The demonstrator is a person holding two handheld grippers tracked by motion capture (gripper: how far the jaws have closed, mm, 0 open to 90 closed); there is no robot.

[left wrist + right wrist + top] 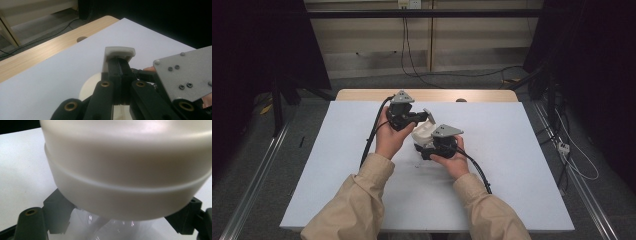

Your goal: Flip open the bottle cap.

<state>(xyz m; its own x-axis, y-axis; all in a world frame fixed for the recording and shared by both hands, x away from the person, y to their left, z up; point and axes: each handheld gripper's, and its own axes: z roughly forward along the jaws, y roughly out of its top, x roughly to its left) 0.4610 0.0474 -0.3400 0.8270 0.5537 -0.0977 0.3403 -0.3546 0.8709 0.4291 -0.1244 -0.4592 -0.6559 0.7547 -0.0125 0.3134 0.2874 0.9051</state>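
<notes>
A white round container [424,133] is held just above the white table sheet [512,165], mid-table. In the right gripper view its ribbed white wall [125,170] sits between my right gripper's [122,216] two jaws, which are shut on it, with clear plastic [110,227] under it. The right gripper [432,148] holds it from the near side. From the left, my left gripper [423,118] is shut on a pale flat tab [429,115] that sticks up from the container's top. In the left gripper view the tab [120,51] stands pinched at the jaw tips [120,65].
The wooden table edge [427,94] with a small round hole [460,100] lies beyond the sheet. Cables trail from both grippers toward the person. The right gripper's grey plate [185,72] sits close beside the left jaws. Floor cables and dark stands surround the table.
</notes>
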